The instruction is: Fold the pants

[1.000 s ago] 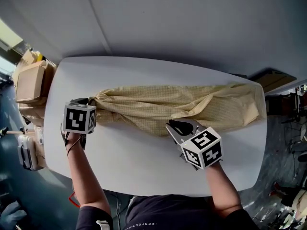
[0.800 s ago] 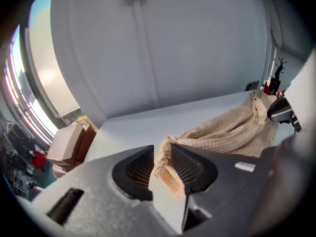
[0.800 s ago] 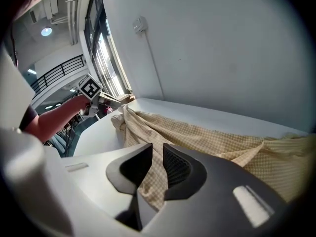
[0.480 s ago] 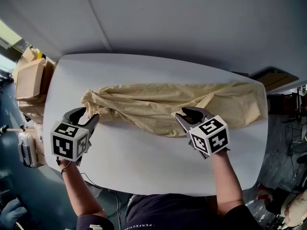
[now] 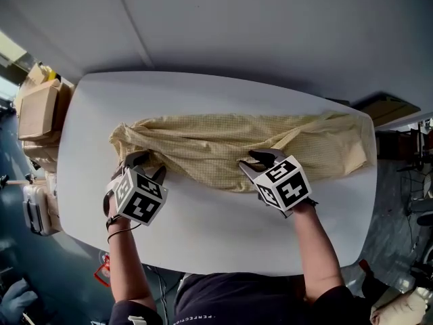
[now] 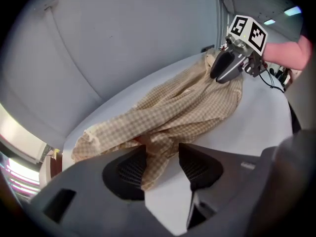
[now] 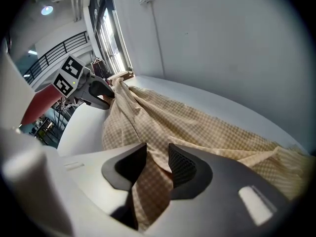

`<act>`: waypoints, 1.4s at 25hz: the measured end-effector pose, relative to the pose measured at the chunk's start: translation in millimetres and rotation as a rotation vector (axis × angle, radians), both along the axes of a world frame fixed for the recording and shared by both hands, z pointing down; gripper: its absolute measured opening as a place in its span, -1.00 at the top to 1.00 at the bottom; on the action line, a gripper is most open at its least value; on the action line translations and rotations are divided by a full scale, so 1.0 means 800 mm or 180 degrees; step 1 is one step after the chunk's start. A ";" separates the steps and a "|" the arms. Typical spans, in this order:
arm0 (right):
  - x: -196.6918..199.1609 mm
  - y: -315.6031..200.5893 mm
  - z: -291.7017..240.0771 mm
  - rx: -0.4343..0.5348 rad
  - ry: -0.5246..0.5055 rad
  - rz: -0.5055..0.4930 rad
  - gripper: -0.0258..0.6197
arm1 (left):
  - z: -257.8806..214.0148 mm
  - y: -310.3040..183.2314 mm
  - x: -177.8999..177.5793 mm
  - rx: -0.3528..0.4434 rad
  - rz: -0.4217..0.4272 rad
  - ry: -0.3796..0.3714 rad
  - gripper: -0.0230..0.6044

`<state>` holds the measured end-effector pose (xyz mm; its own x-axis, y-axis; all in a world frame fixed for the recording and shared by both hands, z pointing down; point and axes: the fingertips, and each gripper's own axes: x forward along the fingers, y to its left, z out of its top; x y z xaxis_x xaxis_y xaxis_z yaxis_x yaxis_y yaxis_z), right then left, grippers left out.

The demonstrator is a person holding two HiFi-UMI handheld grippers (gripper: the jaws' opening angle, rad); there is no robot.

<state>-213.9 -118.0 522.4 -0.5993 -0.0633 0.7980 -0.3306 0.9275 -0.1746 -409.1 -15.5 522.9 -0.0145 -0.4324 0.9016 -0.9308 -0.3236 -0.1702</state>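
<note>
Pants (image 5: 230,151) lie stretched lengthwise across the white table (image 5: 203,229), rumpled, with the gathered end at the left and the wider end at the right. The left gripper (image 5: 145,166) sits at the near edge close to the gathered end. Its jaws have just been opening and stand apart, with a fold of checked cloth between them, unpinched. The right gripper (image 5: 256,161) sits around mid-length on the same edge, its jaws likewise just opened around cloth. Both straddle one long edge, probably to lift it evenly for a lengthwise fold.
</note>
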 end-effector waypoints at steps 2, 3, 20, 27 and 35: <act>0.001 -0.001 0.002 0.0023 0.0055 -0.0018 0.49 | 0.006 0.005 -0.006 -0.0066 0.0010 -0.0062 0.39; 0.000 -0.001 0.003 0.0040 0.0085 -0.0040 0.50 | 0.008 0.007 -0.009 -0.0085 0.0012 -0.0103 0.49; -0.014 -0.068 -0.063 0.0375 -0.0211 0.0214 0.88 | 0.005 0.052 -0.006 -0.0267 -0.0138 0.0195 0.77; -0.056 -0.108 -0.051 0.0528 -0.0249 0.0352 0.87 | 0.007 0.085 -0.004 -0.0379 -0.0282 0.0415 0.78; -0.068 -0.132 -0.044 0.0501 -0.0431 0.0742 0.81 | -0.044 0.075 -0.003 -0.0016 -0.0240 0.0494 0.75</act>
